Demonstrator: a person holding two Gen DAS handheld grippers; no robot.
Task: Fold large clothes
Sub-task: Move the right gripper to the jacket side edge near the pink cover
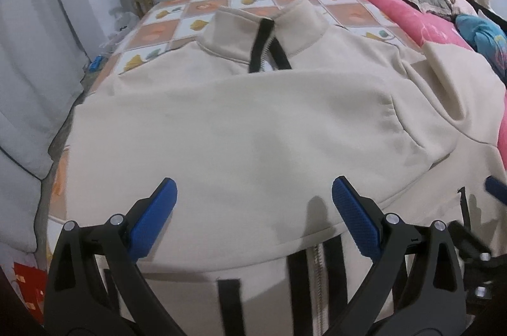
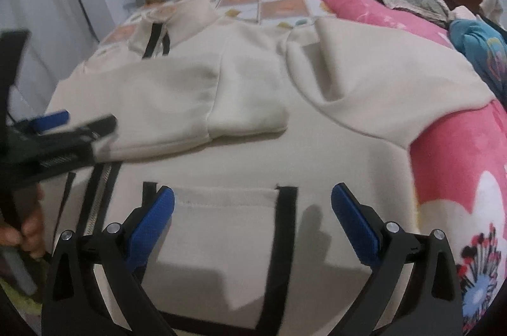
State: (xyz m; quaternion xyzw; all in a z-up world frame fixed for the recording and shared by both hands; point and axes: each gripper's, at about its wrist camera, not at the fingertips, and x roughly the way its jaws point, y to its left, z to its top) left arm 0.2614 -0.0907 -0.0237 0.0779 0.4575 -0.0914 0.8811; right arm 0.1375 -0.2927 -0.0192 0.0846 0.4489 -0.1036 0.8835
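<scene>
Both grippers, left (image 1: 253, 218) and right (image 2: 252, 220), hover spread wide over the jacket (image 1: 253, 120).
Its collar (image 1: 264, 28) points toward the frame's top; zipper (image 1: 317, 279) runs lengthwise.

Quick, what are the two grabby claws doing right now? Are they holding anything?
Left gripper: jaws open, holding nothing, above the cream zip-up jacket.
Right gripper: jaws open, holding nothing.
</scene>
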